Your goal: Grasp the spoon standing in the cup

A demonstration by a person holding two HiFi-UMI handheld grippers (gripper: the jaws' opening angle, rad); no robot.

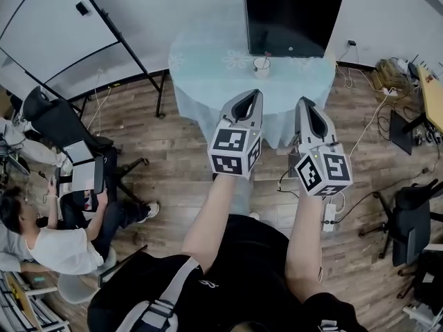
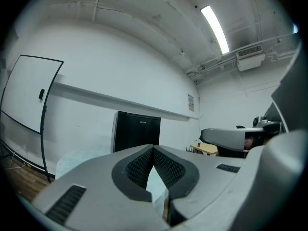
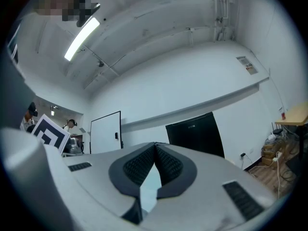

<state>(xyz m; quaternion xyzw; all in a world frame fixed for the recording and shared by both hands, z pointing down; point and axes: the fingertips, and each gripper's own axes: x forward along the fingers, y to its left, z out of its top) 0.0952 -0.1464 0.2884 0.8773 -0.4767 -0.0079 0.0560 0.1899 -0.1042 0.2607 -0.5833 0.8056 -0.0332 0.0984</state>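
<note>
A person stands holding a left gripper (image 1: 257, 93) and a right gripper (image 1: 302, 102) out in front. Both point toward a round bench (image 1: 208, 68) draped in pale cloth. Each pair of fingers (image 2: 139, 166) is clenched together with nothing between them.

The white cup (image 1: 261, 65) sits on the bench well ahead of both sets of fingertips, most nearly in line with the left pair. The spoon (image 1: 266, 56) stands in it, its handle leaning right. A black cabinet (image 1: 291, 12) rises beyond the cup.

The reach looks not yet begun. To do it well, the person should probably step closer and spread one pair of fingers before arriving. One finger should then go either side of the handle above the rim, closing gently so the cup does not tip.
</note>
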